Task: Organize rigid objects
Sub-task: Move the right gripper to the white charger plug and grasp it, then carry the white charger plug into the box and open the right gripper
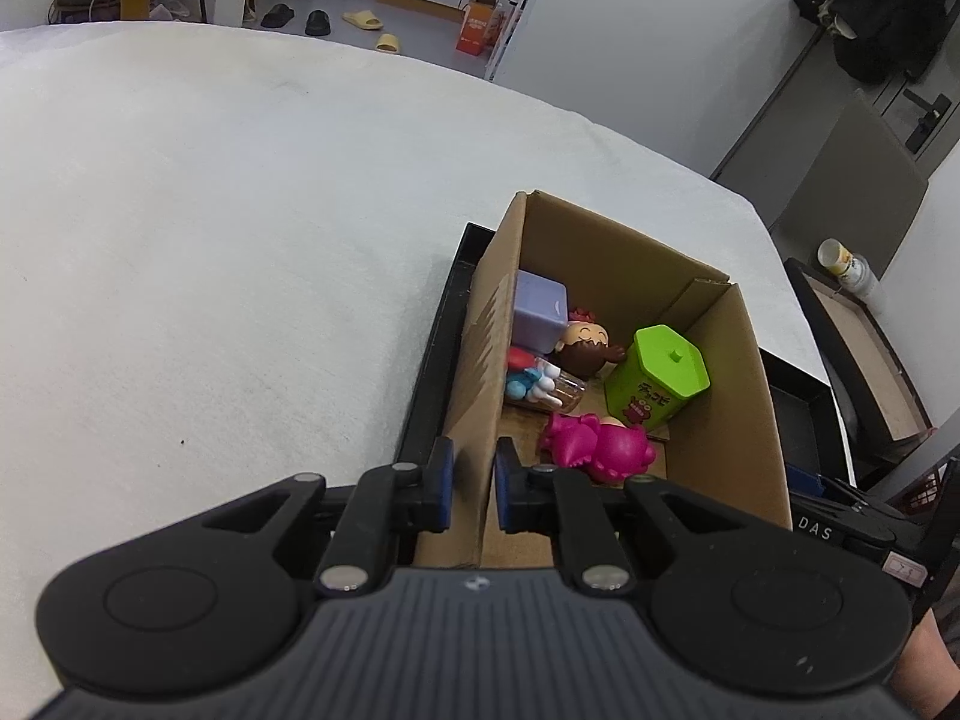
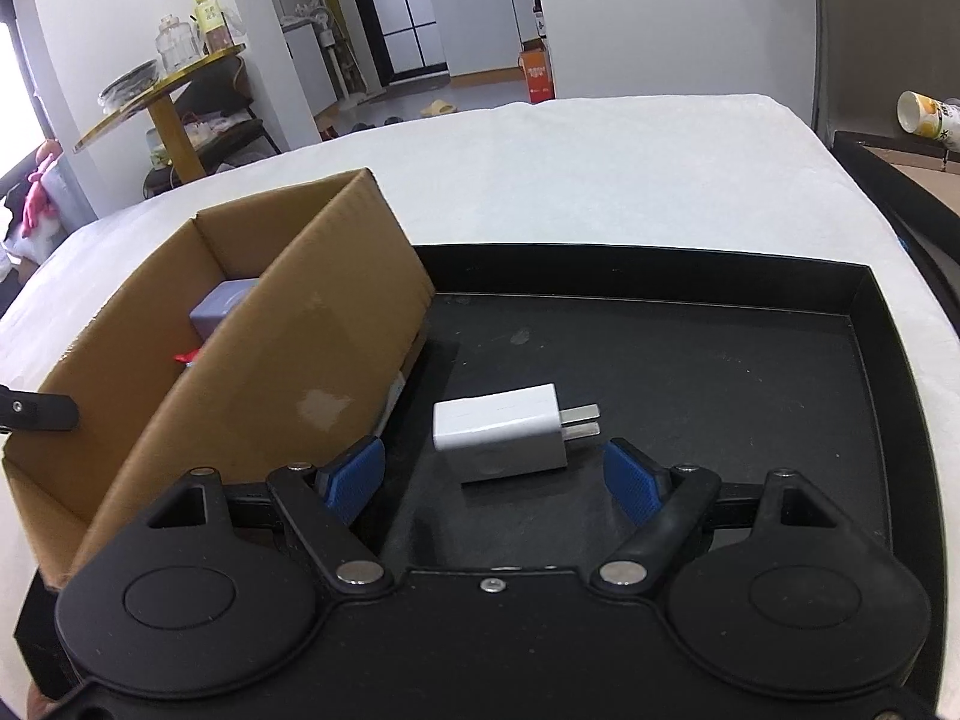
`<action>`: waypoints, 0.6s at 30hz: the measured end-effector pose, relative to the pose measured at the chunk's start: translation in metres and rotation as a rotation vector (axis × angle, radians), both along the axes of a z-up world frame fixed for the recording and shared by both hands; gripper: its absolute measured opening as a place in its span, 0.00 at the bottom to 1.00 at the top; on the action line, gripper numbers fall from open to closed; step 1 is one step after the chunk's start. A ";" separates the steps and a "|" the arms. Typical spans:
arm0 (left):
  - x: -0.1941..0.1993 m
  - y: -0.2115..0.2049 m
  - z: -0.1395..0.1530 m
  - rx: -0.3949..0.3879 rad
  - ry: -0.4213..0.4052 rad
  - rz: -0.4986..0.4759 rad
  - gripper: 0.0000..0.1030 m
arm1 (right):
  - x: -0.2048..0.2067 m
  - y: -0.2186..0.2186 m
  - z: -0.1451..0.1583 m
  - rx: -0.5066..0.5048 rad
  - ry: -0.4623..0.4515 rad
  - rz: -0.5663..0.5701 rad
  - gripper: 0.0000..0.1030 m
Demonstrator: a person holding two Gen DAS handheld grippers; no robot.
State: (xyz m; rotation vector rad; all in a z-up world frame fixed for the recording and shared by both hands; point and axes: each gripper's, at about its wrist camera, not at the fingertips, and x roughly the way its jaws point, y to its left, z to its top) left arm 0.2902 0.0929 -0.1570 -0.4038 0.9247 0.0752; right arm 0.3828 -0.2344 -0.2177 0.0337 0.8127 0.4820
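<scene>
The white charger (image 2: 501, 433) lies flat on the floor of the black tray (image 2: 864, 324), its long axis running left to right, its two prongs pointing right. The right gripper (image 2: 498, 483) is angled down just short of it, blue pads spread wide either side, gripping nothing. Close on the left stands the cardboard box (image 2: 288, 360), its wall beside the left pad. Inside are a green tin (image 1: 657, 369), a pink toy (image 1: 600, 444), a figurine (image 1: 585, 348) and a purple block (image 1: 540, 309). The left gripper (image 1: 474, 483) is clamped on the box's near wall.
</scene>
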 end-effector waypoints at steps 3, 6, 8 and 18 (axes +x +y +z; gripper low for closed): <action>0.001 -0.001 0.000 0.009 0.007 0.003 0.12 | 0.004 -0.003 -0.004 0.020 -0.014 0.003 0.77; 0.002 -0.003 0.000 0.020 0.013 0.001 0.12 | 0.007 -0.004 -0.006 0.030 -0.020 0.006 0.75; 0.003 -0.004 0.000 0.026 0.015 0.000 0.12 | 0.007 -0.004 -0.006 0.021 -0.034 0.011 0.68; 0.004 -0.006 0.001 0.036 0.015 -0.003 0.12 | 0.005 -0.010 0.002 0.005 -0.037 -0.007 0.46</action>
